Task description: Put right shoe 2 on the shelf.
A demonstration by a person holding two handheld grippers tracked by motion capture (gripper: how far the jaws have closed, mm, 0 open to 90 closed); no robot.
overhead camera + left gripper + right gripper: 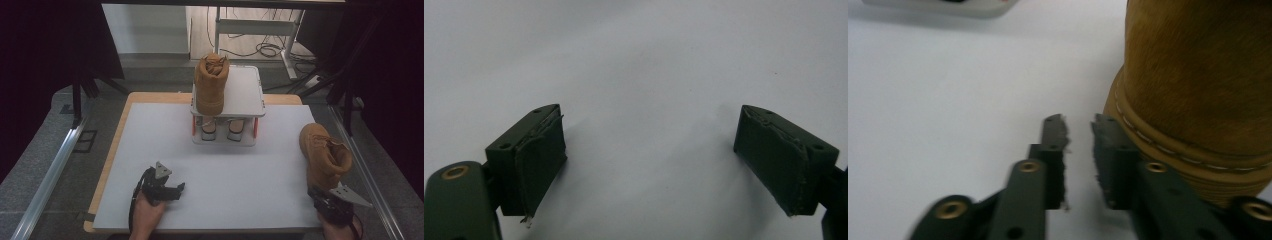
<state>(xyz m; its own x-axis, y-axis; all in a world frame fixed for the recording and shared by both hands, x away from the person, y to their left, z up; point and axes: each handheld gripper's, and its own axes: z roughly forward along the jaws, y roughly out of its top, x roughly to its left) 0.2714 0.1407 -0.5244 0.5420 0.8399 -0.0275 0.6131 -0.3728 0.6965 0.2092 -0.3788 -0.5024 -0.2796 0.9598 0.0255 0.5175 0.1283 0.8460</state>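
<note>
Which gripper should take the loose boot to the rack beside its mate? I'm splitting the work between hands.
Probably the right gripper: it sits right behind the boot, jaws nearly closed on nothing. The left gripper rests open on the bare table, far across from it.

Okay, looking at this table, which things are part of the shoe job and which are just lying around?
Part of the job:
- tan boot on the table, beside the nearly closed, empty right claw
- matching boot on the small rack
- left claw, open over the bare table

Just lying about:
- pale shoes on the rack's lower shelf
- cables on the floor behind
</note>
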